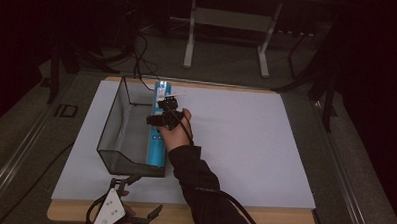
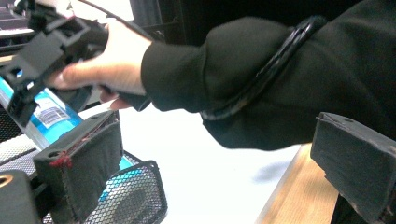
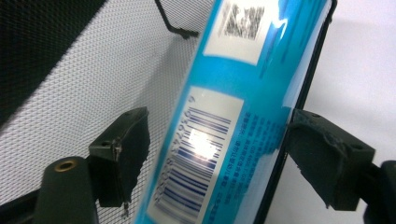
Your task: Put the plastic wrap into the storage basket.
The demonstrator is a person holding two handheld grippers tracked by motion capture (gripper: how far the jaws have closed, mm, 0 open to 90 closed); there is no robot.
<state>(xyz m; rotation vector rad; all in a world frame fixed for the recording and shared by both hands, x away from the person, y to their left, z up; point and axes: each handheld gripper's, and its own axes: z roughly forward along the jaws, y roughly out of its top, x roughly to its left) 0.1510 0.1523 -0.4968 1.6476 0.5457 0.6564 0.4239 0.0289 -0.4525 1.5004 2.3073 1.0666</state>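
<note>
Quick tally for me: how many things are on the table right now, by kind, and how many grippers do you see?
Blue tube, lying in the tray along its right wall: 1
Black mesh tray: 1
White sheet covering the tabletop: 1
Grippers: 2, the left gripper at the table's near edge, the right gripper with jaws either side of the tube
Total: 5

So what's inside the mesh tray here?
A long blue tube lies along the right wall of the mesh tray. The right gripper hovers above it, covering its middle. The tray floor under the tube is hidden.
</note>
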